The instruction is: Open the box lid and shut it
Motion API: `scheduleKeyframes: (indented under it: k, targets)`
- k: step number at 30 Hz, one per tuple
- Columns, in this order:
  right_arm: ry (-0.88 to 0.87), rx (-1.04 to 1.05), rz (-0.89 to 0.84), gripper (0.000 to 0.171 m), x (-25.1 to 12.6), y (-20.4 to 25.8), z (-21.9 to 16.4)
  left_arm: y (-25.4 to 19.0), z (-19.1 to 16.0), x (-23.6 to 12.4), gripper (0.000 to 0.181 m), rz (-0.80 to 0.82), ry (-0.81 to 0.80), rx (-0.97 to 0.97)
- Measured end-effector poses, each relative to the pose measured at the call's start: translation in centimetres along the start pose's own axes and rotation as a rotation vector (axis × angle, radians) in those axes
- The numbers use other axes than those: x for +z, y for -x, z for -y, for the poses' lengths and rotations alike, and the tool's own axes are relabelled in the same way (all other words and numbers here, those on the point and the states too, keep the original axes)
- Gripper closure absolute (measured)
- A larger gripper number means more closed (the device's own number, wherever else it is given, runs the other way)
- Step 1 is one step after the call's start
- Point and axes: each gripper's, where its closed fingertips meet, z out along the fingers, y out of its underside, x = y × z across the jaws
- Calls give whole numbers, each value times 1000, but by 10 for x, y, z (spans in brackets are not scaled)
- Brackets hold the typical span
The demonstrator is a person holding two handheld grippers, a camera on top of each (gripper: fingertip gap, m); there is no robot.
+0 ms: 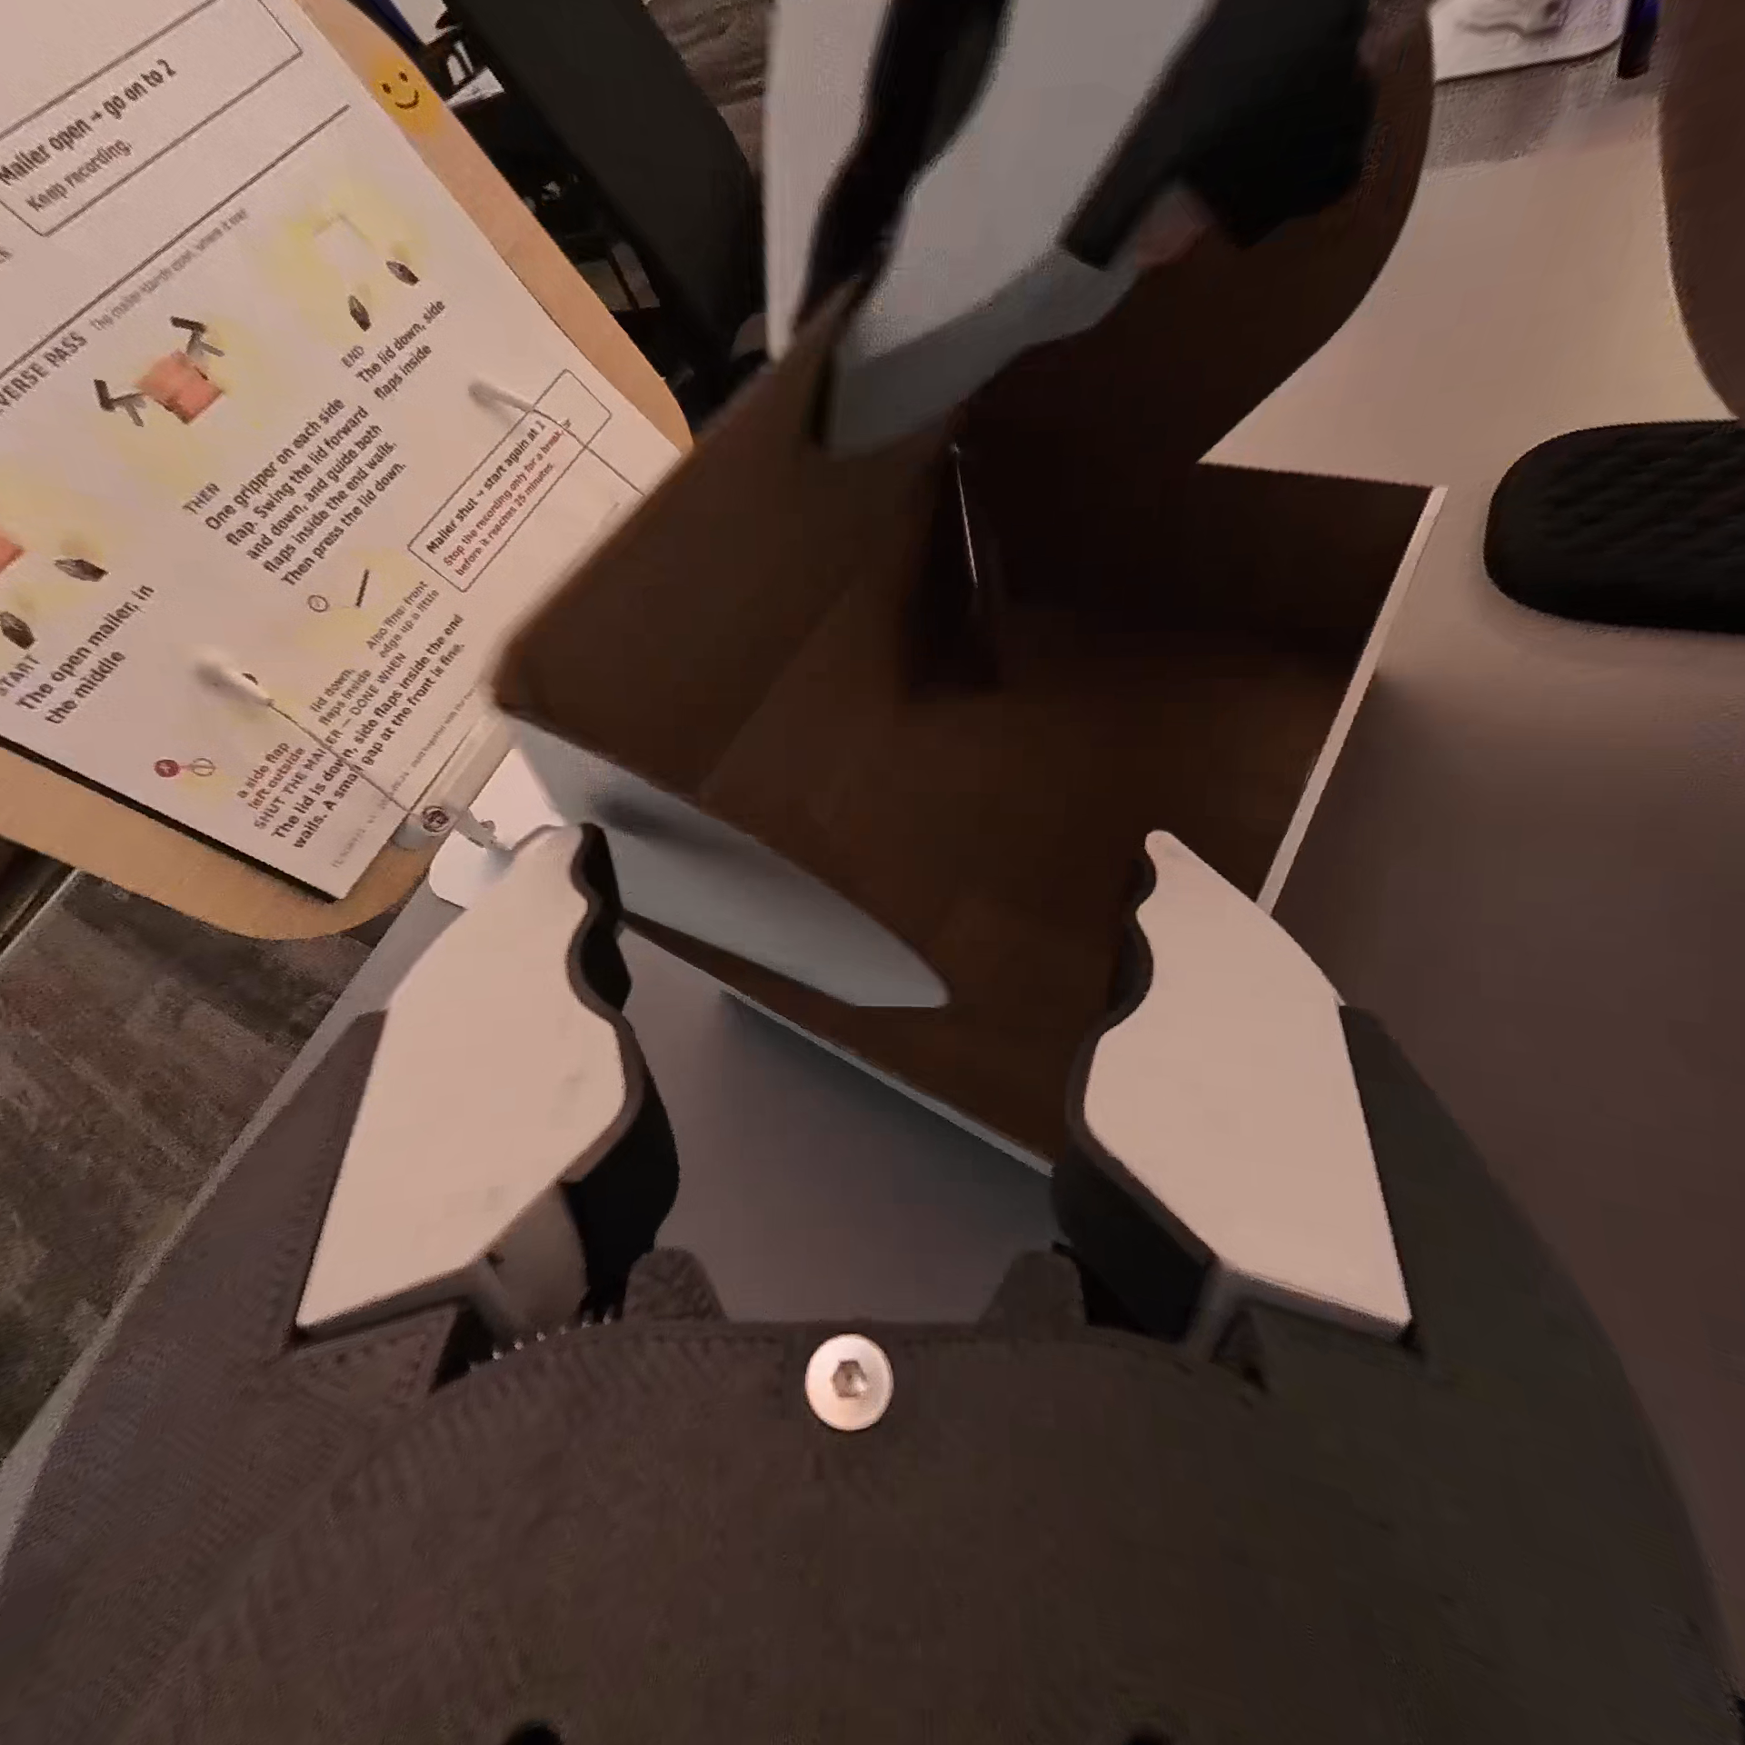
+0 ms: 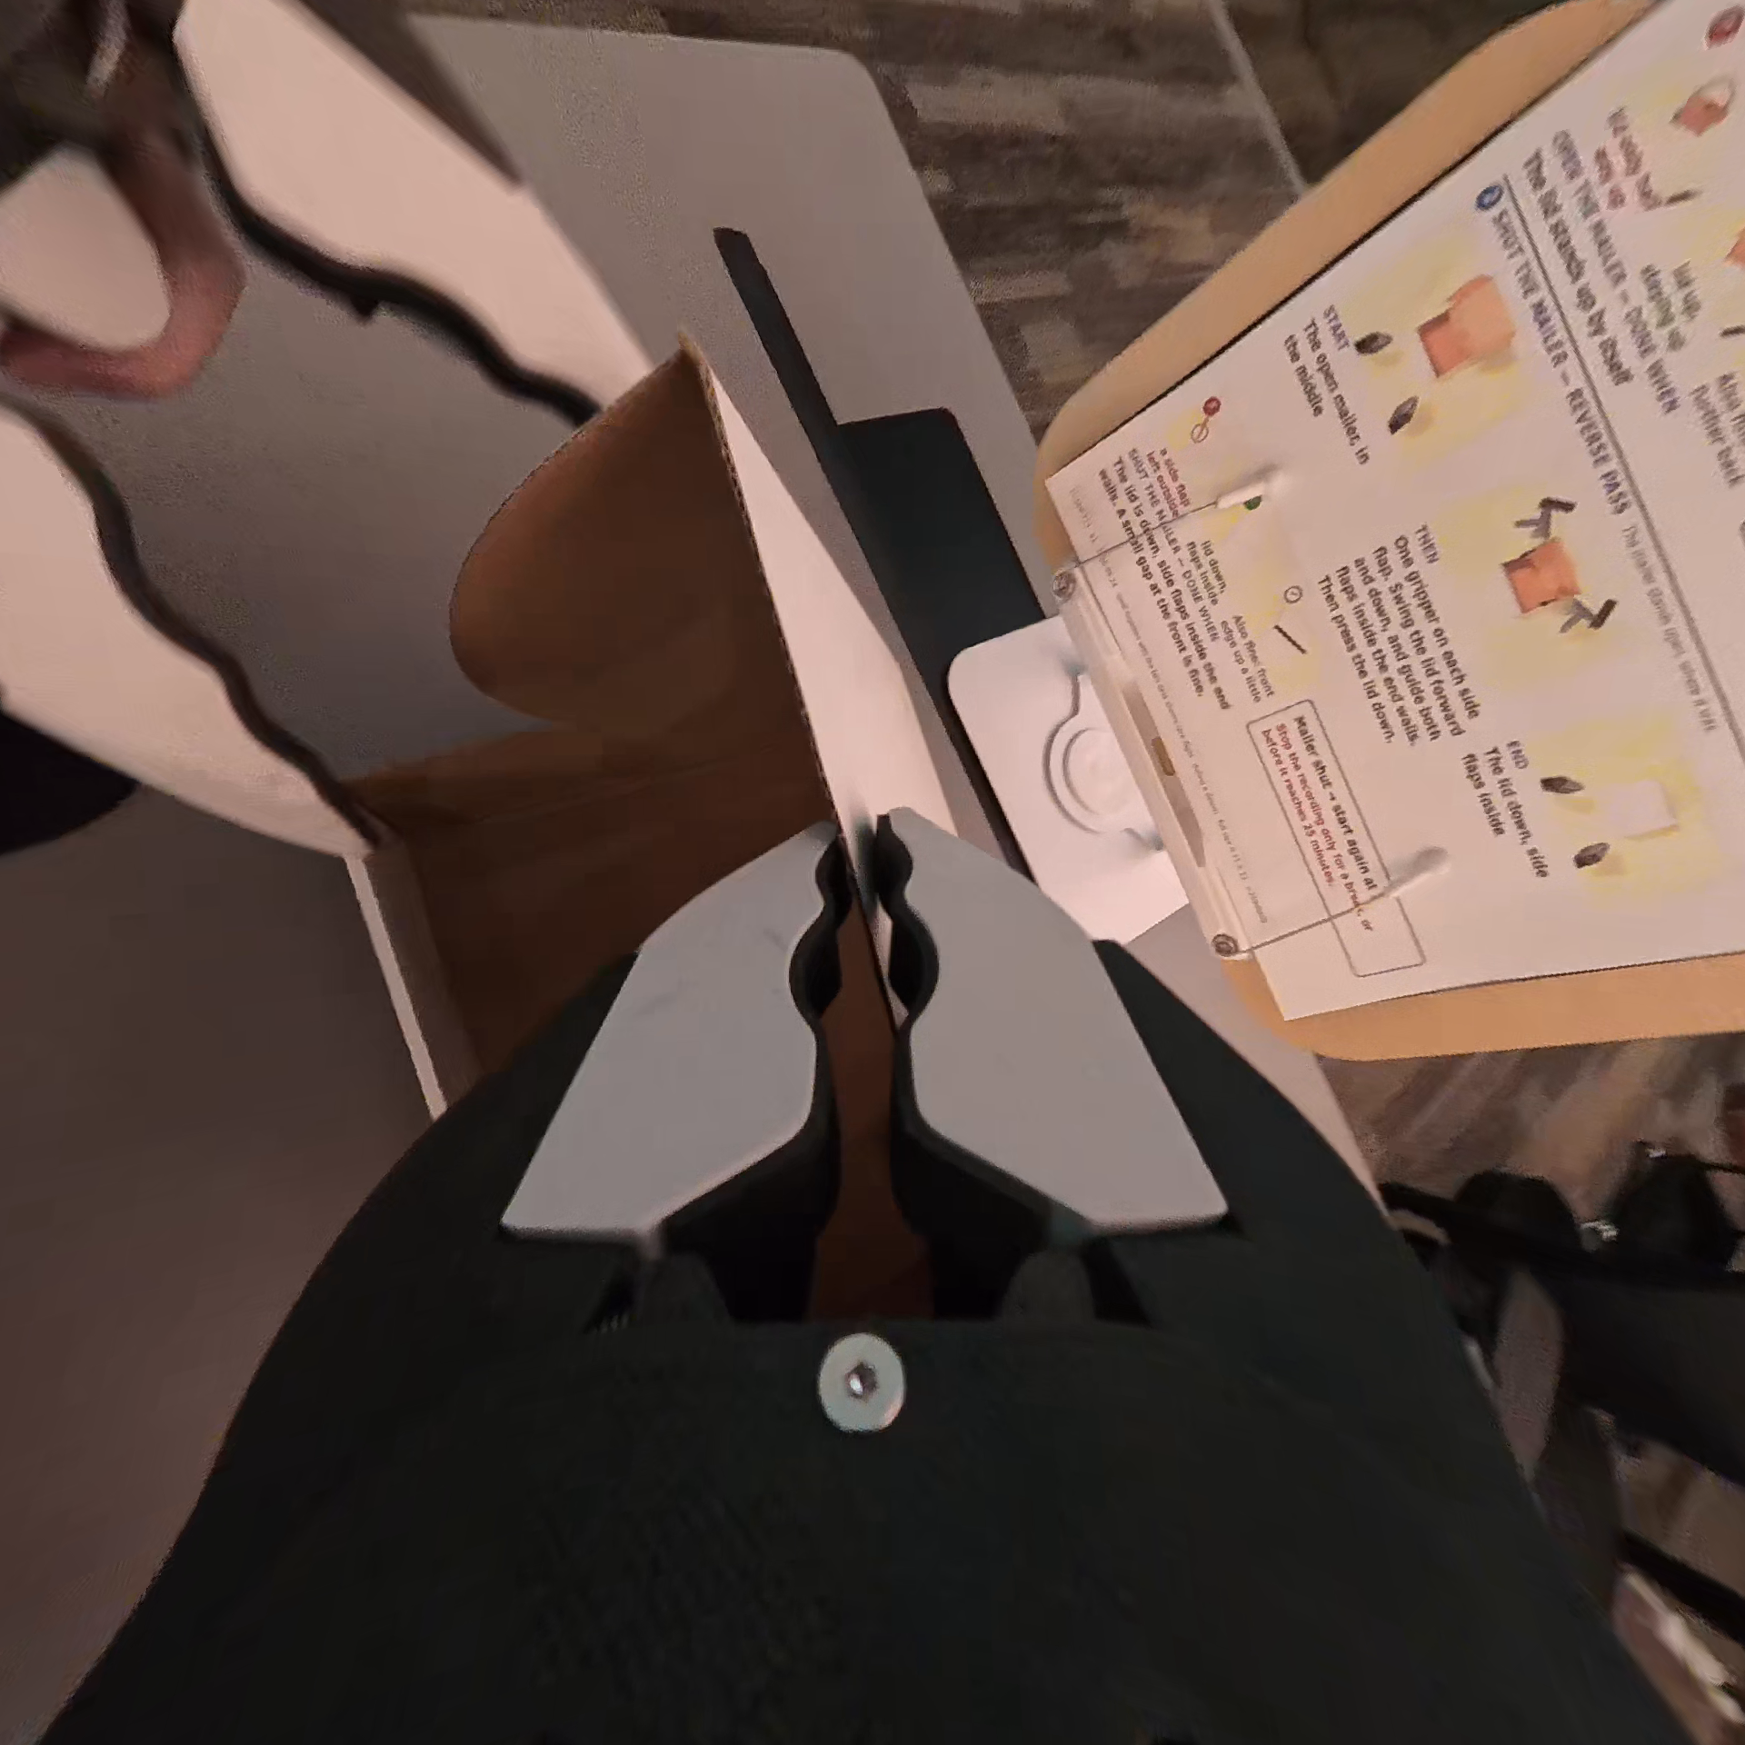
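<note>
Corrugated cardboard is sitting pinched between the jaws of the right gripper, which is clamping the lid's side flap edge-on. The left gripper is hanging spread and empty just before the box on the grey counter. The lid looks light, thin and bendy, so holding near the fold seems safest.

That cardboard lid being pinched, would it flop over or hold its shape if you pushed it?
The lid probably holds its shape: its cut edge shows corrugated layers. It likely bends only along its creases. It seems light, since the right hand-held gripper holds it up by one thin edge.
</note>
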Motion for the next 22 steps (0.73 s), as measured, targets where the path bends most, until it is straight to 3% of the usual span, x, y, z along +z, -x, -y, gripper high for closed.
scheduleKeyframes:
  k: [1, 5, 10, 12, 15, 19, 22]
  targets:
    - [14, 36, 21, 166, 1, -6, 2, 1, 0, 2, 80, 21, 19, -15]
    - [95, 191, 92, 164, 4, -27, 4, 14, -6, 10, 83, 188, 144, -96]
    - [117, 291, 174, 162, 9, -44, 10, 26, -1, 24, 123, 280, 115, -369]
    - [116, 326, 216, 161, 10, -45, 10, 30, -7, 32, 133, 308, 141, -376]
    - [101, 323, 237, 160, 9, -47, 7, 37, -28, 39, 132, 364, 258, -332]
    - [49, 205, 219, 158, 7, -47, 8, 41, -32, 42, 160, 379, 295, -293]
    - [-74, 123, 111, 139, -3, -55, 21, 54, -41, 33, 174, 446, 330, -303]
